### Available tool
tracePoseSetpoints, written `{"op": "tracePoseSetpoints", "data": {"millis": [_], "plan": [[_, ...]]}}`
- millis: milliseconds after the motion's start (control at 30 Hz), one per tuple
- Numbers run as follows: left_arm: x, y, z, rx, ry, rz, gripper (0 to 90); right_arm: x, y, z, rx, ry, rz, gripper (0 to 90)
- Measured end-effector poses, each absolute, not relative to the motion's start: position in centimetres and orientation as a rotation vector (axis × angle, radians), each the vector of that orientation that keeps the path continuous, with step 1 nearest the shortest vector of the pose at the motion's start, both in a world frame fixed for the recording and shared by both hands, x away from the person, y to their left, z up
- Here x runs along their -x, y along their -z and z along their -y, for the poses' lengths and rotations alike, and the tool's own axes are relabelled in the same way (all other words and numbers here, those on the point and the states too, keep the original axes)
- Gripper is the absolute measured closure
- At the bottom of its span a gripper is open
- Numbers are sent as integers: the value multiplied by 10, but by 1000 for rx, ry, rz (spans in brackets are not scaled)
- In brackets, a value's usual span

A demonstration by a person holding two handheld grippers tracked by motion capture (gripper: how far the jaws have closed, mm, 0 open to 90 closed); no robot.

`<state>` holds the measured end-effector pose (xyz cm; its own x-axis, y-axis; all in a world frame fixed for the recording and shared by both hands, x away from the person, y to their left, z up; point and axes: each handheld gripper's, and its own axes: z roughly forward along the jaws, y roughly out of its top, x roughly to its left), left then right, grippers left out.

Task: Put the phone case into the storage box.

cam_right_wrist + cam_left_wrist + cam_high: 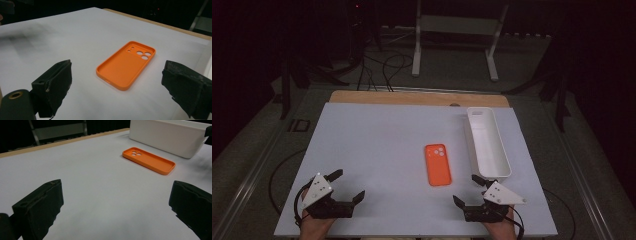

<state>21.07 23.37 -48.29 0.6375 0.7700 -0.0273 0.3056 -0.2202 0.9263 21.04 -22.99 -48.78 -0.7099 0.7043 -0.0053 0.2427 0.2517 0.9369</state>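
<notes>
Both grippers sit at the near edge of the table [362, 130], jaws spread wide, nothing between them: left gripper [343, 187] near the left corner, right gripper [467, 189] near the right. The orange phone case [438, 164] lies flat, hollow side up, right of centre, camera cutouts at the far end, so its long axis runs near-to-far, roughly parallel to the white bin [504, 167] just beside it on the right; small gap between them, not touching. The case is ahead of the right gripper and slightly to its left, near; well apart from the left one. In the right gripper view the case [126, 65] sits straight ahead between the two jaws, long axis angled away to the right. In the left gripper view it [148, 160] is far off, right of the aim line, bin [170, 137] behind it. My read: right hand is the nearer one, and a pinch across the short sides looks the natural approach; the case's low wall and flat lie leave little edge to catch
</notes>
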Motion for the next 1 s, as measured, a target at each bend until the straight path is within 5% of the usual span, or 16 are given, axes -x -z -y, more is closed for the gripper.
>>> {"op": "tracePoseSetpoints", "data": {"millis": [1000], "plan": [[-216, 464, -233, -1738, -565, -868, 1, -210, 487, 230, -880, -1473, -2077, 94]]}}
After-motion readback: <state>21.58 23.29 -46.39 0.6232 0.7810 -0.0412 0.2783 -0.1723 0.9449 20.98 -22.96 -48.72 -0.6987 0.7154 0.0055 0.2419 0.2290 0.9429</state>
